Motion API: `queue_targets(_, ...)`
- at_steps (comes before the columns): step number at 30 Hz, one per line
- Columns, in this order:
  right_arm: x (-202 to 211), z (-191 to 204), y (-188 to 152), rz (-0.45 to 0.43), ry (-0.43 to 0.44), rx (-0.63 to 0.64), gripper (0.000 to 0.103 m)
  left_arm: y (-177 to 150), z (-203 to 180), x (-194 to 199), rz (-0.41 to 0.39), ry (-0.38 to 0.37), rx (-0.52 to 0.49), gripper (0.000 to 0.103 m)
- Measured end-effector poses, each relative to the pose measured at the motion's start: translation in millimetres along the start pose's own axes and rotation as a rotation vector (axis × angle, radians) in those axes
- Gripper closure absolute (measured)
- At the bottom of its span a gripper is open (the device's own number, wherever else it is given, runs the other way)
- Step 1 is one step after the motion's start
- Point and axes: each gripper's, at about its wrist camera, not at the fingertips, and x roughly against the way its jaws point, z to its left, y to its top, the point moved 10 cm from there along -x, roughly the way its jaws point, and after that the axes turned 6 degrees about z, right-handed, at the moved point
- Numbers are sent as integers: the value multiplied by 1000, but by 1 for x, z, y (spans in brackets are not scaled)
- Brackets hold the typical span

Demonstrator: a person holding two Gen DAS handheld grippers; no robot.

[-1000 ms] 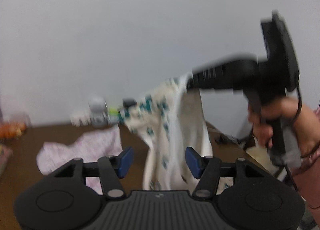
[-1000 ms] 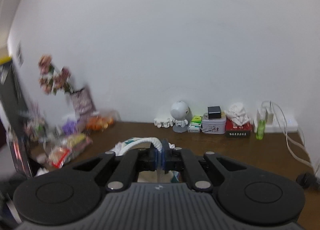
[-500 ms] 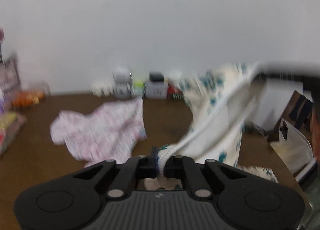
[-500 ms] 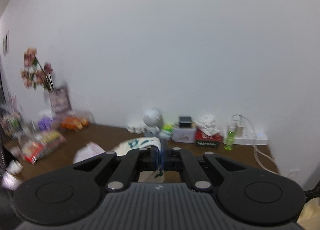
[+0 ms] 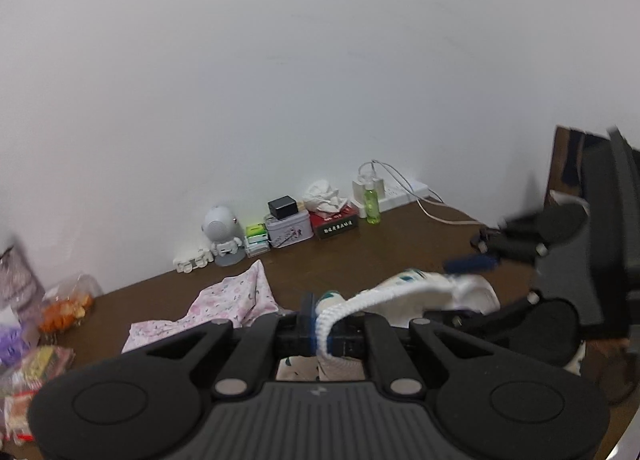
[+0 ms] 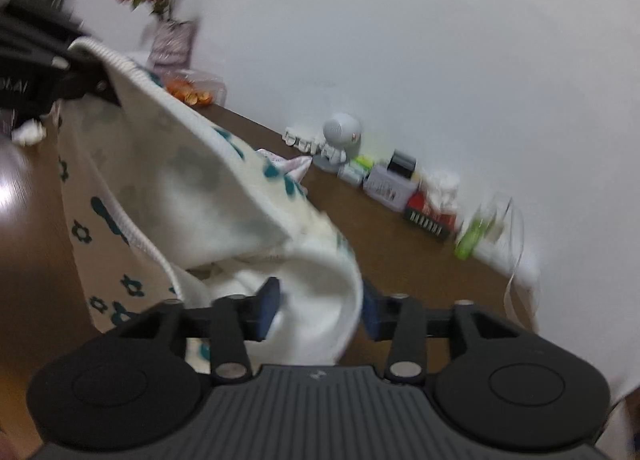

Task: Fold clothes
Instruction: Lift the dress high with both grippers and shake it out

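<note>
Two garments on the counter: the white floral one hangs part-lifted above it, a pink one lies flat behind. Left gripper is pinched tight on the white garment's ribbed hem. Right gripper is opening, cloth between the pads but not pressed. I'd let that fold drop clear, regrip further along the hem, then pull taut before laying flat.

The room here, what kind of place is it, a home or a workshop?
Most likely a home. A brown table against a white wall carries household clutter: a tissue box, a green bottle and a small robot figure, with a pink garment waiting to be folded.
</note>
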Motion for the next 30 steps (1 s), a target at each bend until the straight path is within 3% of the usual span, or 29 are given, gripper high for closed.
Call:
queue_targets(3,-2,3,7,-5,-69,94,54,-2,-6,2,-3,13,-32,100)
queue_targets(5,-5,5,11,10,-82,138,58,-3,-6,4,-8,25,-38,100)
queue_targets(6,-8,6,10,37,-67,136,69,-3,-6,4,-8,30,-39,100)
queue_targets(7,-12,6,8,63,-54,125,89,-4,-4,3,-7,38,-39,100)
queue_targets(10,-16,-2,5,102,-25,41,103,-6,3,-2,10,68,-40,99)
queue_targets(14,6,-29,28,24,-20,-163,103,-12,10,-20,74,104,-48,94)
queue_targets(17,37,-58,62,-66,-14,-312,103,-11,16,-33,121,99,3,89)
queue_targets(20,64,-84,90,-118,-34,-382,103,0,21,-39,148,72,59,83)
queue_targets(23,80,-103,111,-147,-52,-406,103,18,21,-34,132,43,102,88)
queue_targets(26,92,-114,121,-158,-109,-402,103,41,23,-22,82,75,100,101)
queue_targets(30,108,-135,127,-157,-219,-387,103,87,37,5,-19,146,109,101)
